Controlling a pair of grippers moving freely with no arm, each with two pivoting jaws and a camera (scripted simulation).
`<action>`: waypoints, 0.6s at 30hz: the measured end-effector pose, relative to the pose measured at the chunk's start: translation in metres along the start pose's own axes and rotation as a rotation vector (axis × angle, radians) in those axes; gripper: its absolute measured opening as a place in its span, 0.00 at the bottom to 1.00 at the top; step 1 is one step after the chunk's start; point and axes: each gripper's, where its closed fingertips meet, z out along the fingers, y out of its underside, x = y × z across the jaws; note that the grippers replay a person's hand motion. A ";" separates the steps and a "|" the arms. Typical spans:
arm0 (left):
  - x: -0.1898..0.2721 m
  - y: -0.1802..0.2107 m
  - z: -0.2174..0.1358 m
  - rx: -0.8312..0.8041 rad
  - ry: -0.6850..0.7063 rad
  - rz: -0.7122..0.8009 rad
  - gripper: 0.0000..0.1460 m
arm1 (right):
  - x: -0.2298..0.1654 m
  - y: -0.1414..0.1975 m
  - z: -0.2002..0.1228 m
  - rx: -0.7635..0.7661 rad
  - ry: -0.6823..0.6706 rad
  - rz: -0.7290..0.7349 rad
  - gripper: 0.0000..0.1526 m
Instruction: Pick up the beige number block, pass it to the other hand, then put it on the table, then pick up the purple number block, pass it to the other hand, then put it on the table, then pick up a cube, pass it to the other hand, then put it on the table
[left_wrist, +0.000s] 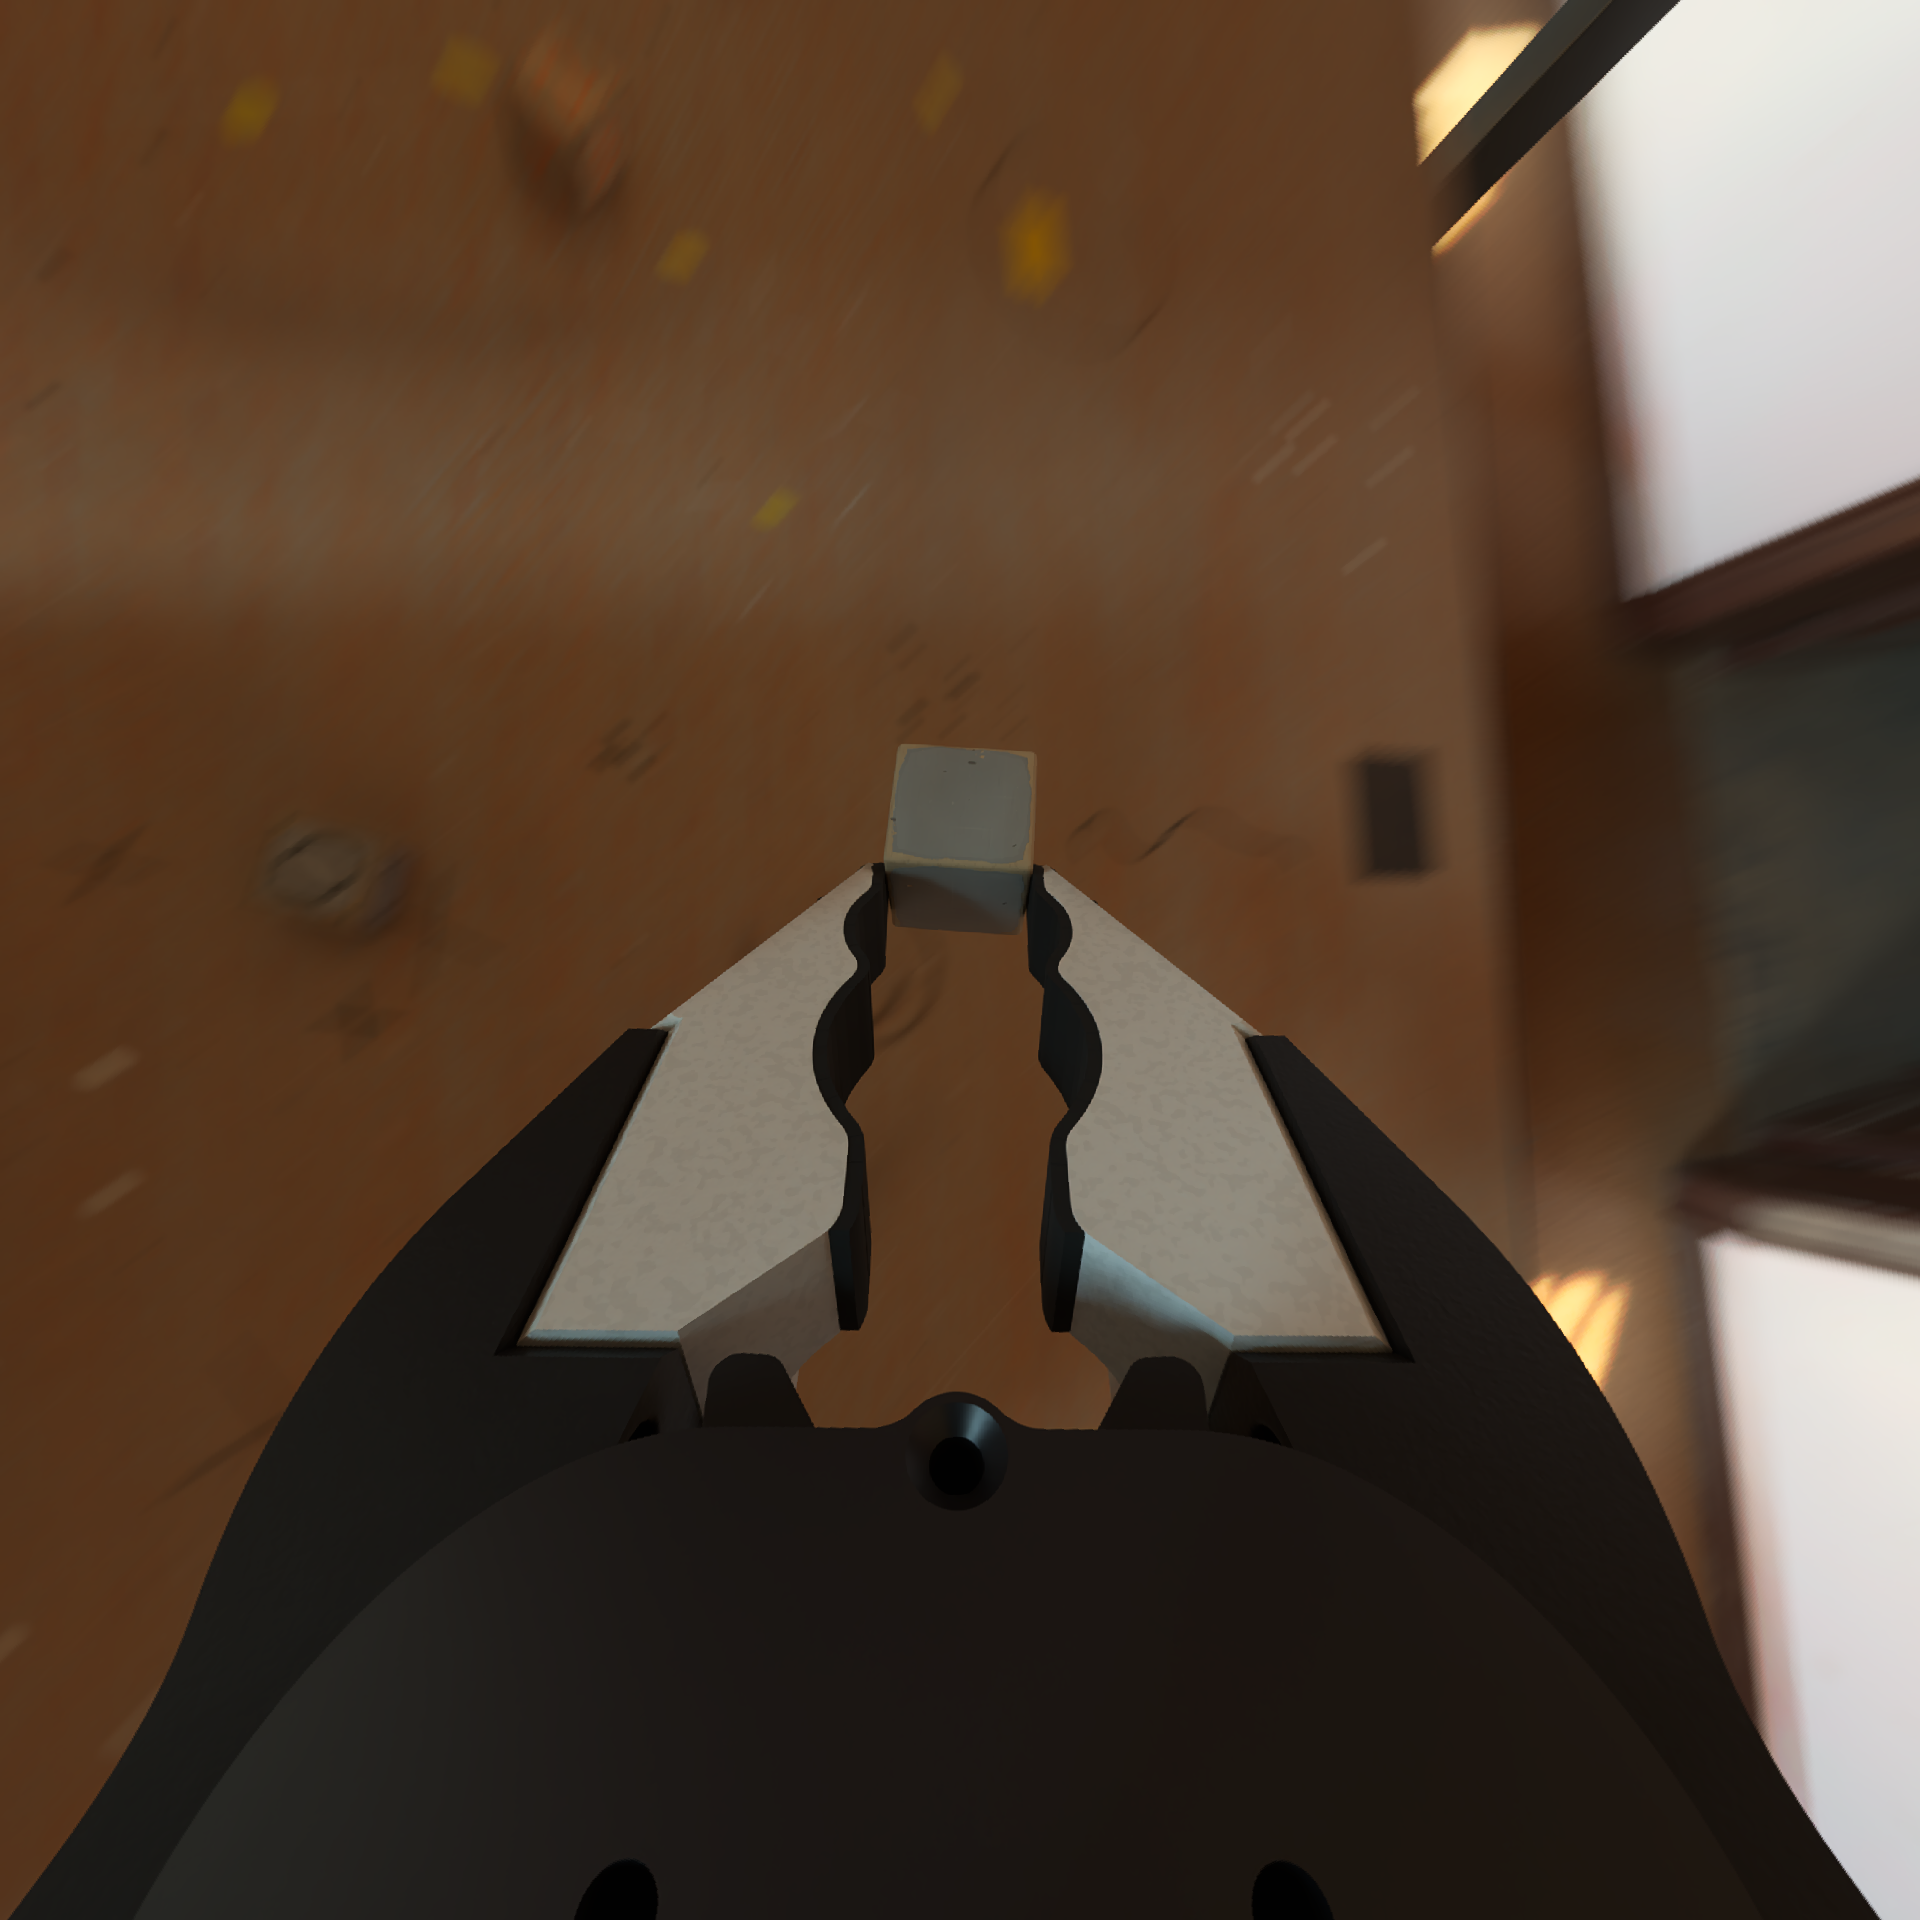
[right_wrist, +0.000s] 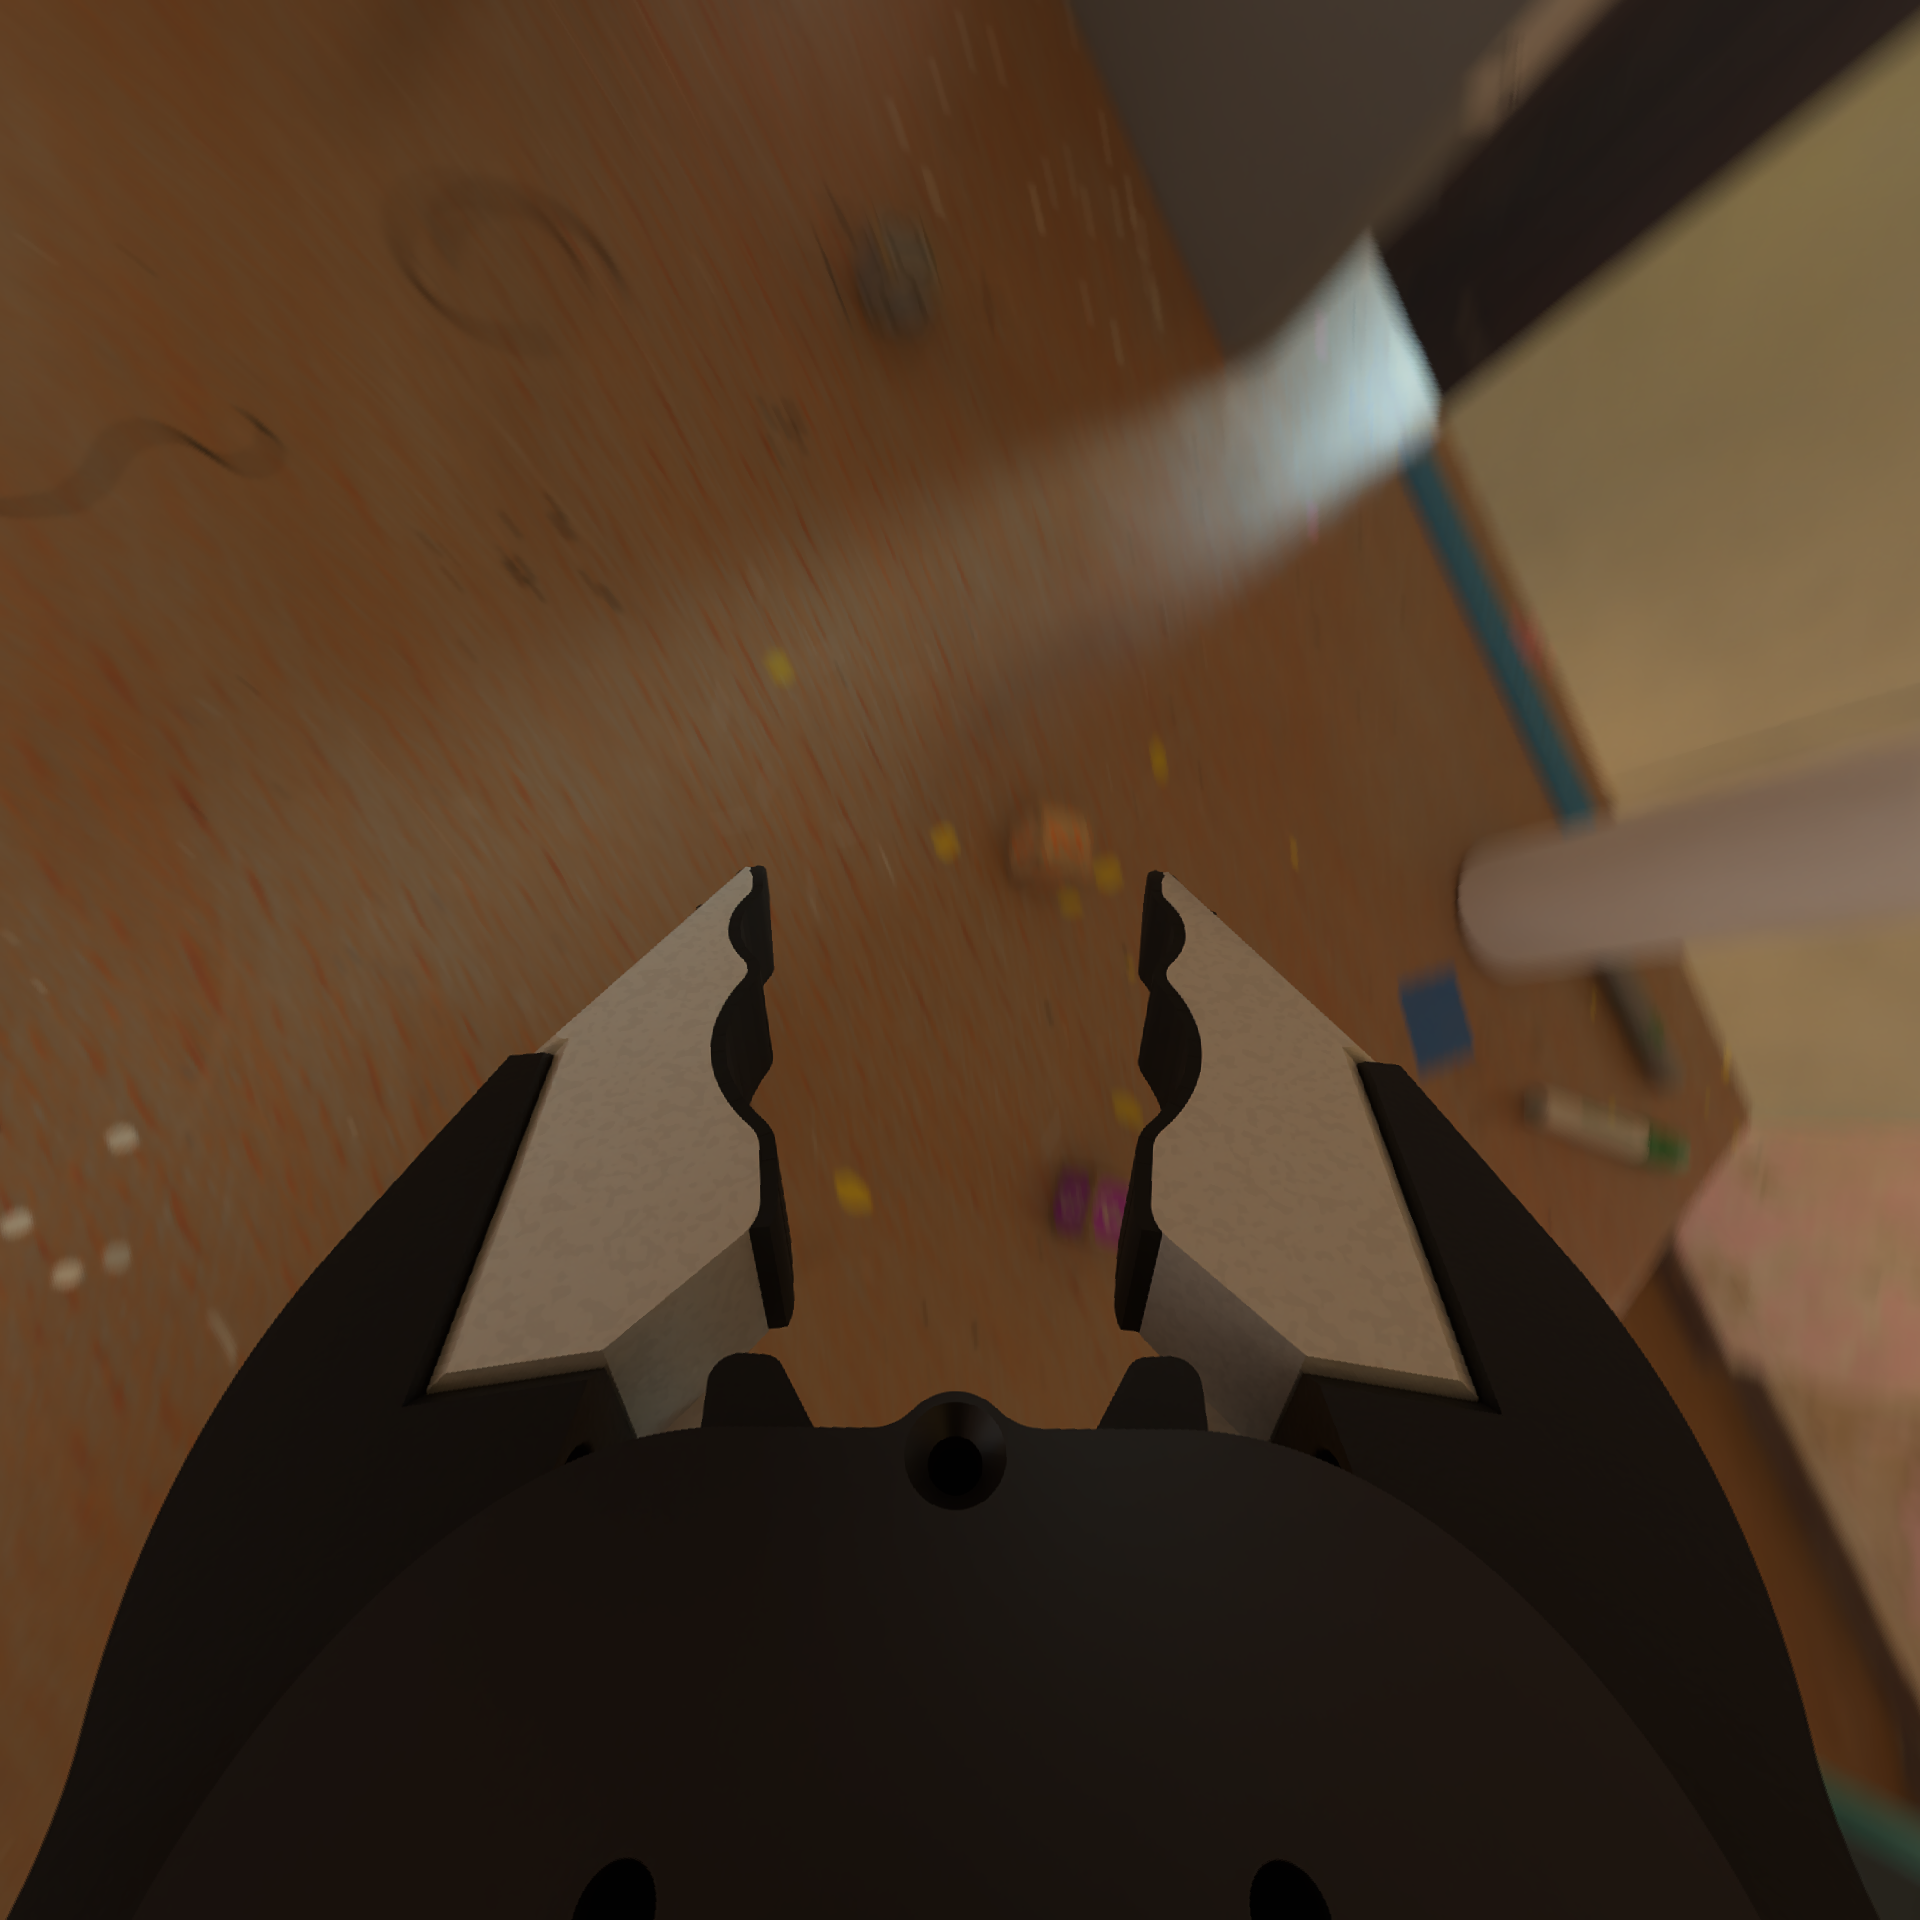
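Note:
My left gripper (left_wrist: 958, 894) is shut on a pale beige block (left_wrist: 961, 821) with a grey-blue top face, pinched at the fingertips and held above the brown wooden table (left_wrist: 520, 623). My right gripper (right_wrist: 954, 883) is open and empty, high above the table. Below it, in the right wrist view, the purple block (right_wrist: 1086, 1205) lies on the table beside the right finger, partly hidden by it. An orange-beige cube (right_wrist: 1049, 844) lies farther off between the fingertips. The same blurred orange cube shows in the left wrist view (left_wrist: 569, 120) at the far top.
Small yellow bits (right_wrist: 852, 1190) are scattered on the table. A blue square (right_wrist: 1436, 1018), a green-capped marker (right_wrist: 1605, 1127) and a pale cylinder (right_wrist: 1662, 899) lie near the table's right edge (right_wrist: 1538, 665). A round grey spot (left_wrist: 327, 873) marks the table at the left.

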 end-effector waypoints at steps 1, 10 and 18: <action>0.018 -0.013 0.000 0.109 0.097 -0.025 0.18 | -0.013 -0.019 0.003 0.097 -0.003 -0.048 0.47; 0.104 -0.056 0.007 0.421 0.633 -0.215 0.18 | -0.088 -0.135 0.009 0.502 0.035 -0.347 0.43; 0.121 -0.061 0.019 0.380 0.671 -0.203 0.18 | -0.113 -0.168 0.007 0.585 -0.148 -0.277 0.43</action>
